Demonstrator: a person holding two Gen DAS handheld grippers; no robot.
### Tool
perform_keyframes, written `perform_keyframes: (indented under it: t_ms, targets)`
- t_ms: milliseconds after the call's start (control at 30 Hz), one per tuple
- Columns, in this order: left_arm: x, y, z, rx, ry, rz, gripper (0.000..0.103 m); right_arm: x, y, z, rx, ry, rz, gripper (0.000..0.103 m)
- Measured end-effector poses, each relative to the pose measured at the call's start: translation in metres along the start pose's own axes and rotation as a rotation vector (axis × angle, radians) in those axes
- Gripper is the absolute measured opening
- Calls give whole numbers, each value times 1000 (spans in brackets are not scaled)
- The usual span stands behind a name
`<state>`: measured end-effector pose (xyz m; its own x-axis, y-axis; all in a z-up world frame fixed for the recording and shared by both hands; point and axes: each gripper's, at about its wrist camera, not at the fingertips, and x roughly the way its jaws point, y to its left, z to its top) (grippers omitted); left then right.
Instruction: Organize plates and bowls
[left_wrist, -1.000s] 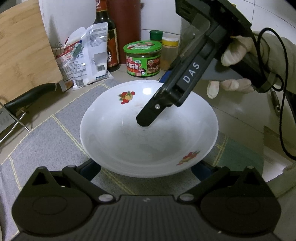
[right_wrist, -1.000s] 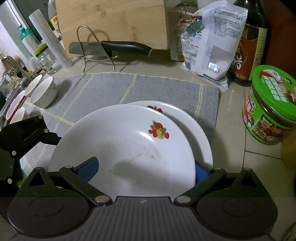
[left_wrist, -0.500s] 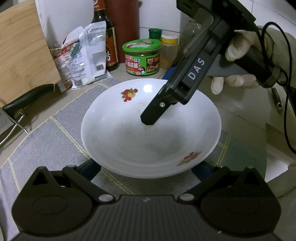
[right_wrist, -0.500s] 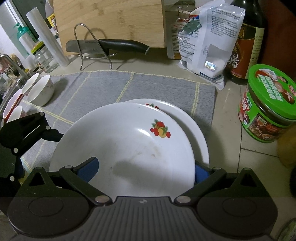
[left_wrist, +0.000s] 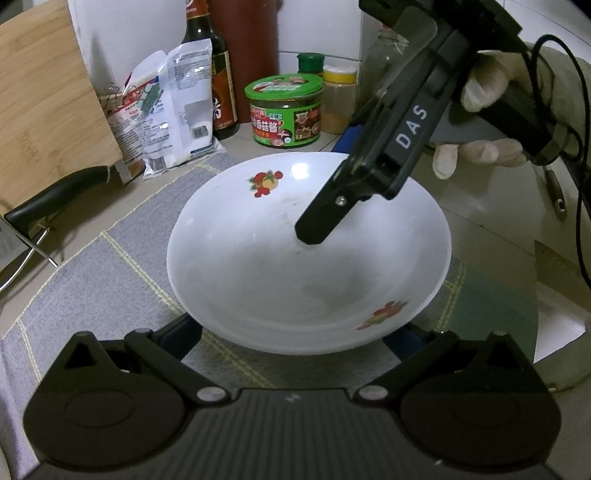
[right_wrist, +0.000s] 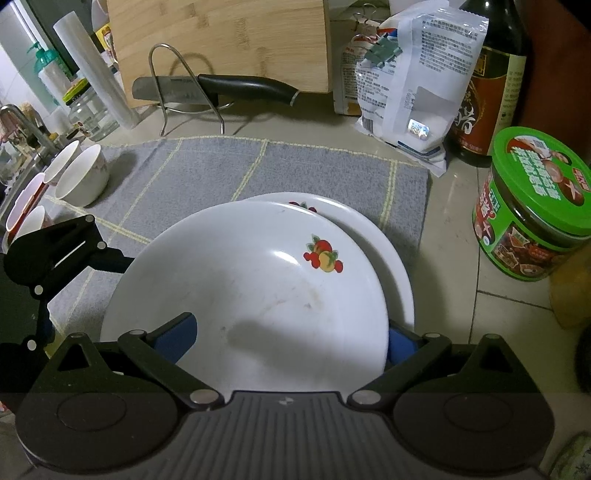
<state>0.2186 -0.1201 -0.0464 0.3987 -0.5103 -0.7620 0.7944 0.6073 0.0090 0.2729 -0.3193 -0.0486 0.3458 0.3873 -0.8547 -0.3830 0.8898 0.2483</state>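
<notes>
At the near edge, left tongs (left_wrist: 294, 335): spread wide, blue pads peeking from under the plate's near rim, gripping nothing.
Right tongs (right_wrist: 284, 341): clamped on the rim of the upper fruit-print plate (right_wrist: 258, 280).
Lower plate (right_wrist: 393, 254): on the grey dish mat (right_wrist: 221, 170), mostly covered, offset far-right.
Change: over the last second the upper plate has only edged sideways.
Meaning: stacking looks close; centring and release remain.
Farther: small bowls (right_wrist: 79, 177) wait at the mat's left edge.
</notes>
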Motion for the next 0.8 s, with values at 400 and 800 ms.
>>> perform_keyframes:
  t_ms: [400,800]
  targets:
    - [2,3,-1,-5,-1,5,102,-4,-2,1,11,20,9,103]
    - [2,3,-3,0,-10,-6,102,-10,-3,0,15,22,0,103]
